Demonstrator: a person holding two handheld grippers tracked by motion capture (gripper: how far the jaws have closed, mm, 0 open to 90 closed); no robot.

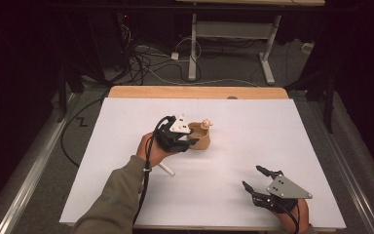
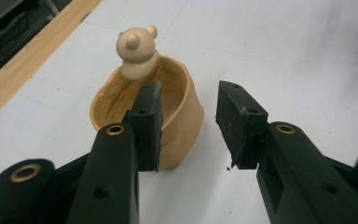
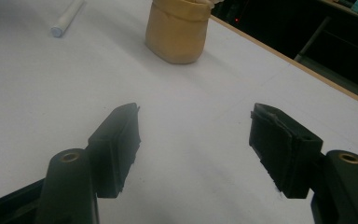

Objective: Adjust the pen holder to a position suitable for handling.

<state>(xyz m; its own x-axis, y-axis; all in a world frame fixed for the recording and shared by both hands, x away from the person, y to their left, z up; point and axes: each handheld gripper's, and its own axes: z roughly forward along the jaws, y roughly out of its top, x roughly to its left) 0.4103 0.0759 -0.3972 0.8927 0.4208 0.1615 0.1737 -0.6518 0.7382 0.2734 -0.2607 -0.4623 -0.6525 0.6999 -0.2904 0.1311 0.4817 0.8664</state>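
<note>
Near edge of white counter (image 1: pixel 214 195): right gripper (image 1: pixel 254 178), released, jaws spread wide over bare surface. Farther in, left of centre: left gripper (image 1: pixel 191 137), released, one jaw inside the rim of a tan cup (image 2: pixel 182 116), the other outside its wall. On cup's far rim: small cream bear figure (image 2: pixel 138 49). Beside left hand: white stick (image 1: pixel 166 169) lying flat.

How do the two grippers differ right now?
The left gripper is at the tan cup, one jaw inside its rim and the other outside; the right gripper has nothing between its jaws. The left is mid-table; the right is near the table's front edge. Both are black and open.
</note>
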